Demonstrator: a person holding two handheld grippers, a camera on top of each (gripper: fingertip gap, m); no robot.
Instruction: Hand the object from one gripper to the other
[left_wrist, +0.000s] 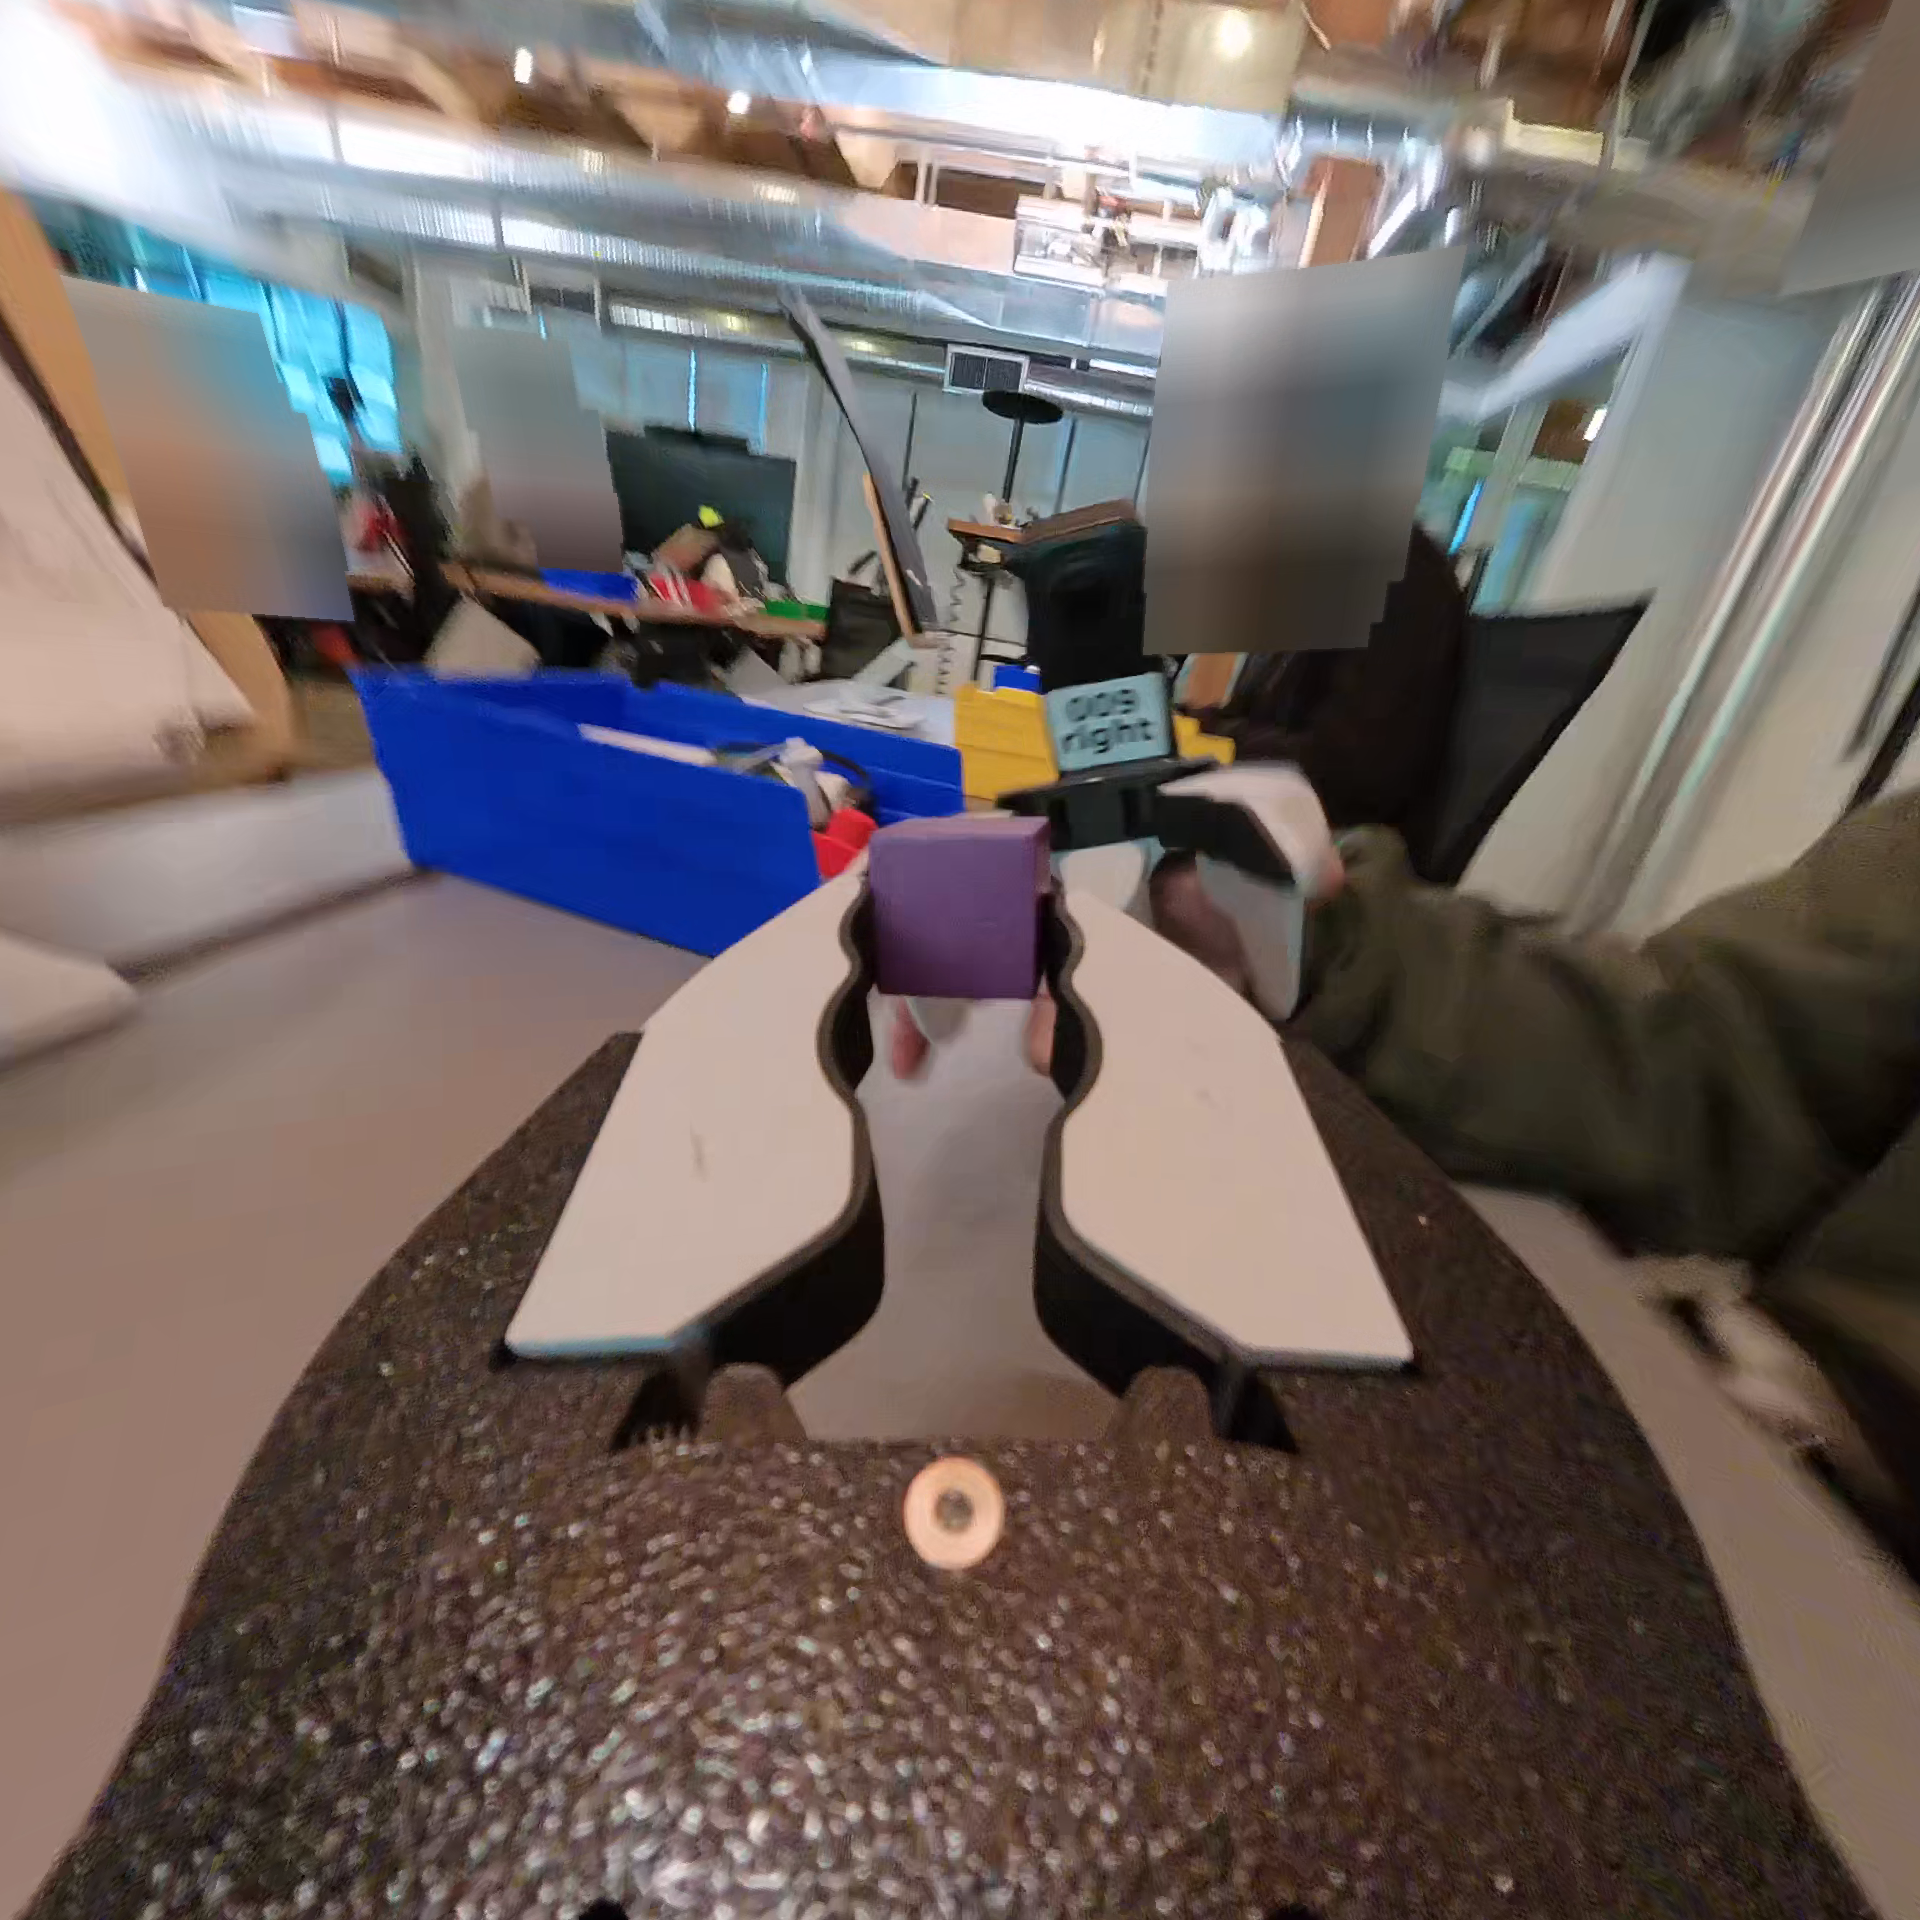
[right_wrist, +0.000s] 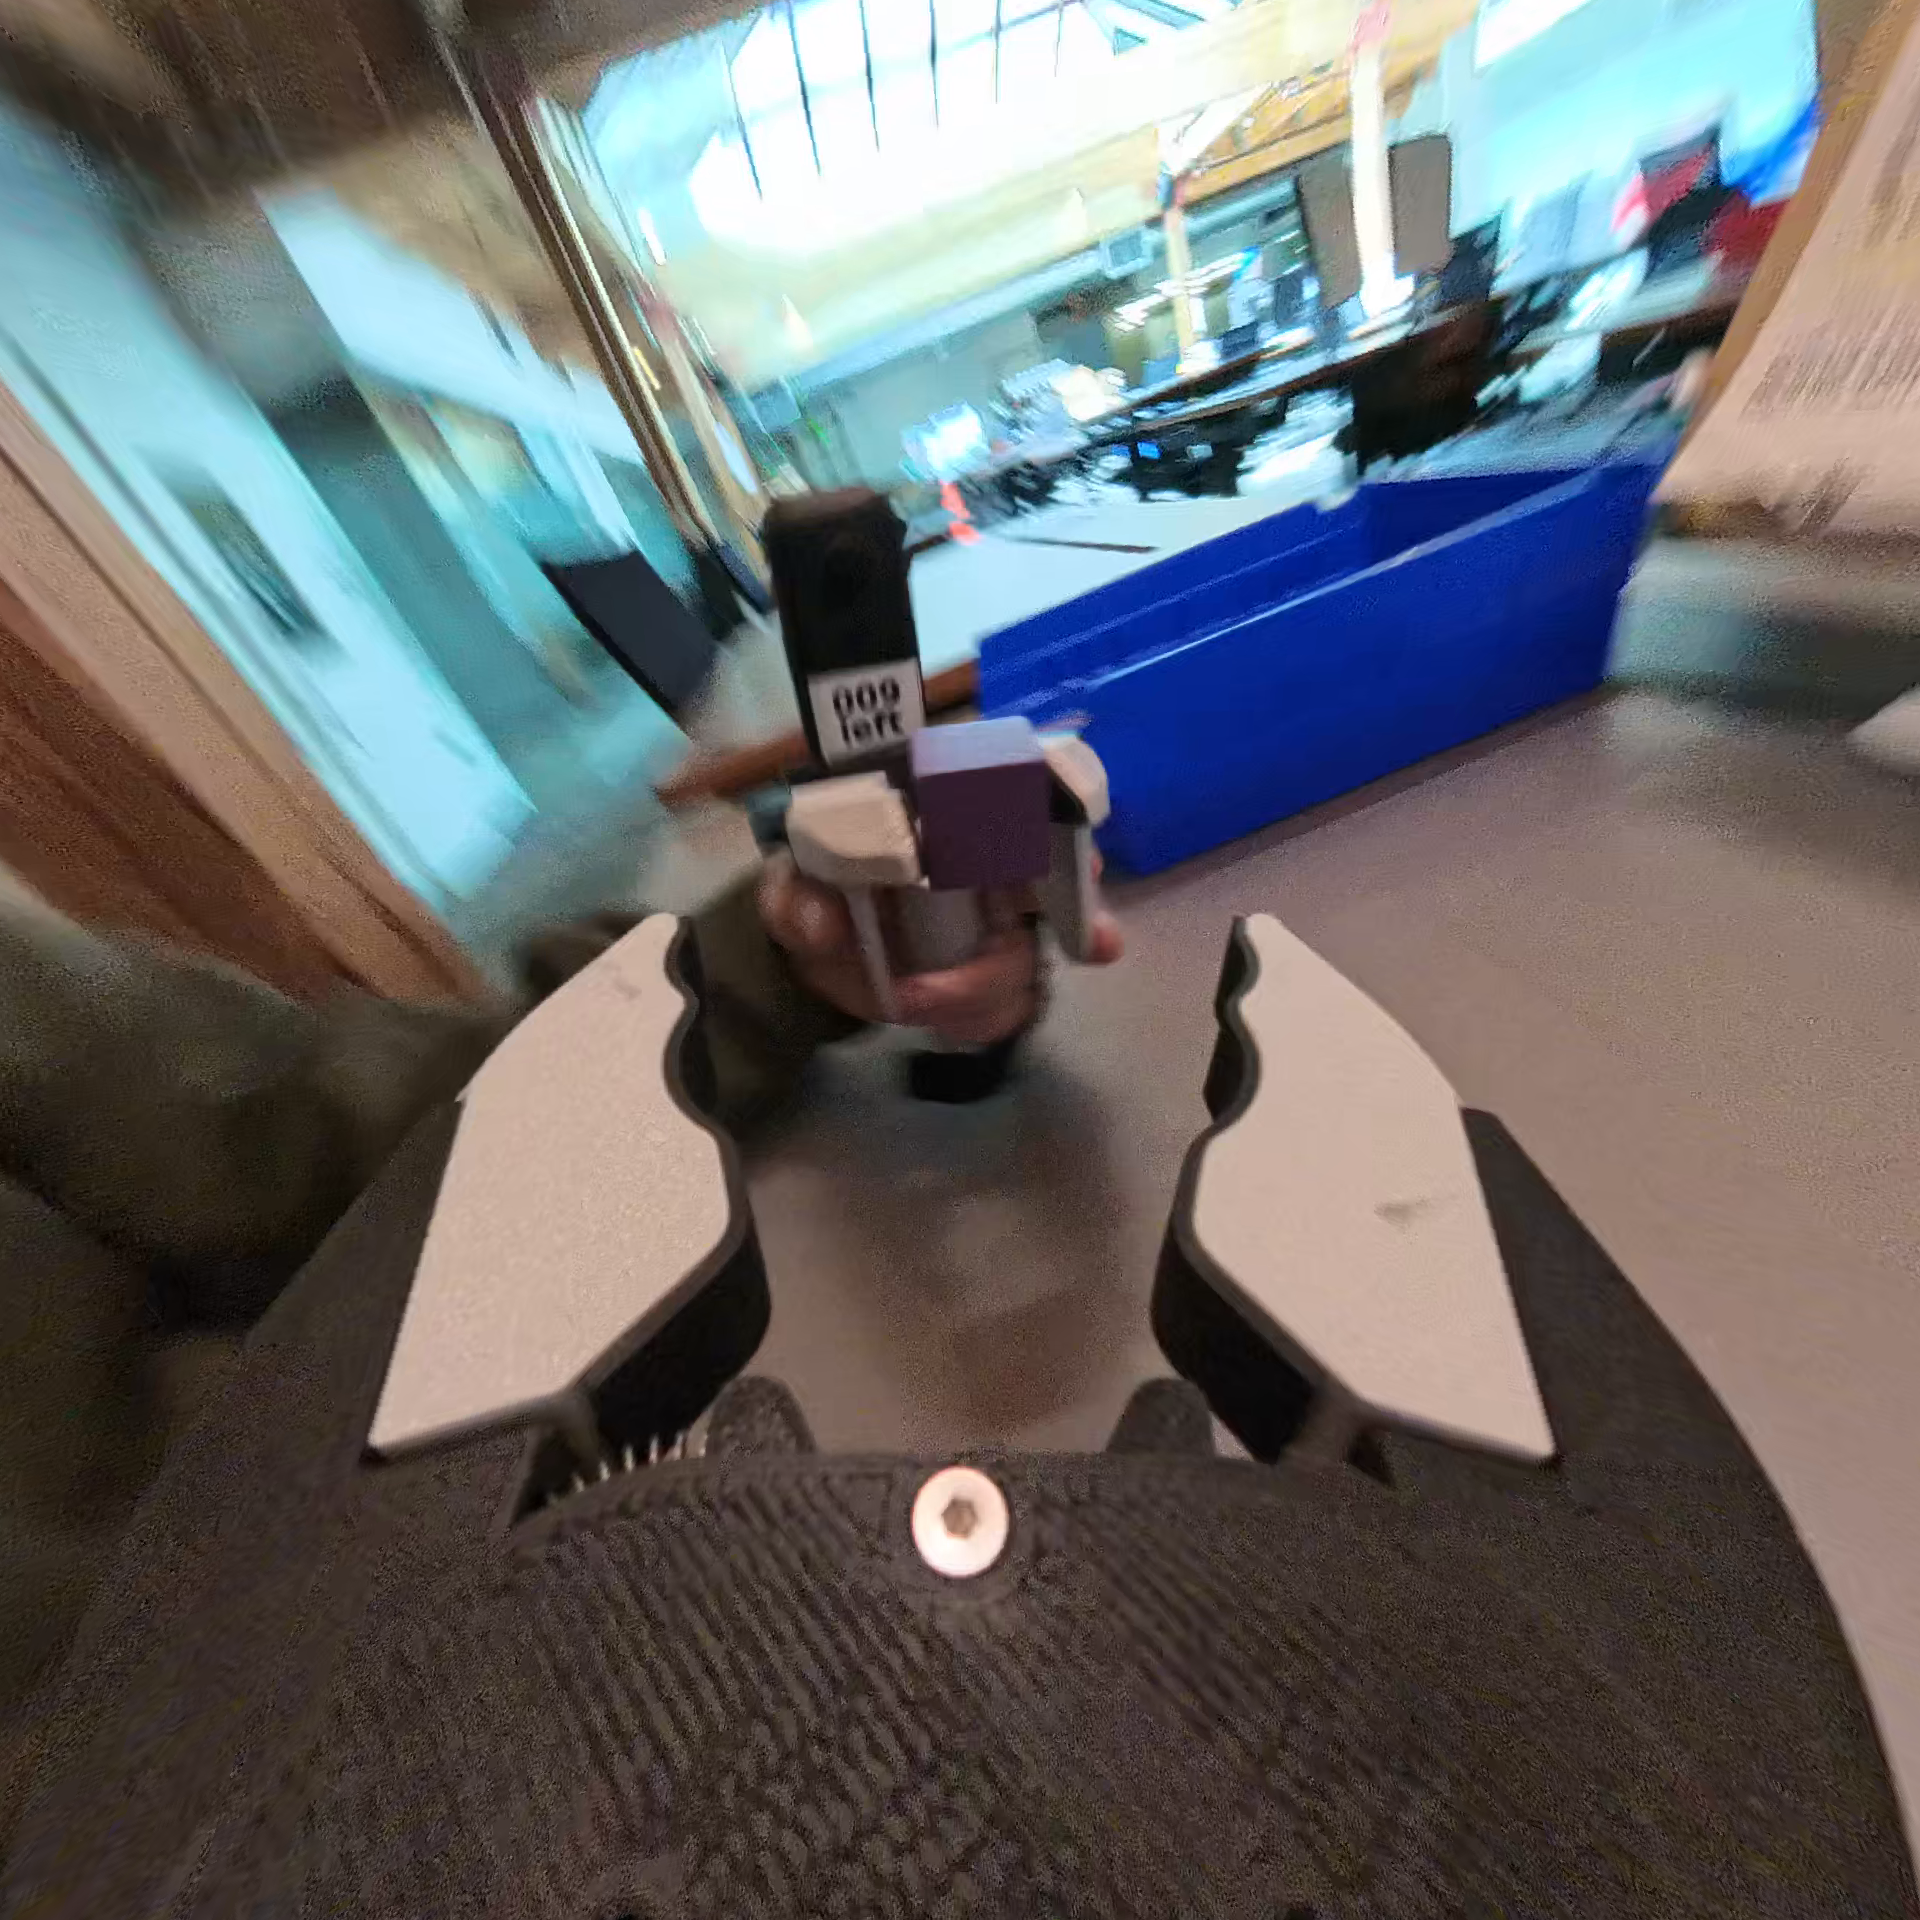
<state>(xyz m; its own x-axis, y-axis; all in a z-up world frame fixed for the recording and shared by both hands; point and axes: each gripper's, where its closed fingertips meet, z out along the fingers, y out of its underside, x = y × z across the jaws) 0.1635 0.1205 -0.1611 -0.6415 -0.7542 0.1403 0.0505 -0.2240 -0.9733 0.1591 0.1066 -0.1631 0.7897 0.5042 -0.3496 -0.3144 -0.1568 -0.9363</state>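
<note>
Purple cube held aloft, waiting for the second tool

Purple cube (left_wrist: 958, 906) is seen pinched between the tips of the left tool (left_wrist: 956, 935), its grey fingers (left_wrist: 748, 1132) pressed against two opposite faces while the block is carried clear of the grey surface (left_wrist: 260, 1143). From the right wrist view, the same cube (right_wrist: 982, 800) is found straight ahead of the right tool (right_wrist: 961, 956) and a little above its fingertips, with an open gap between them; no contact has been made. The right tool's jaws are spread wide, wider than the block, and nothing is held in them. The two tools are pointed roughly at each other, so the cube's free faces, top, bottom and front, are offered toward the empty jaws. No long axis is shown by the block, so the choice of faces is judged to matter less than the line of approach: a forward and slightly upward advance appears needed before the spread fingers (right_wrist: 582, 1195) can be closed around it. A blue bin (right_wrist: 1340, 665) is seen behind the handover, well apart from both tools. The transfer is judged to be at its approach stage, with the release by the left tool not yet due. Motion blur is present in the right wrist view, so fine alignment cannot be read exactly.
</note>
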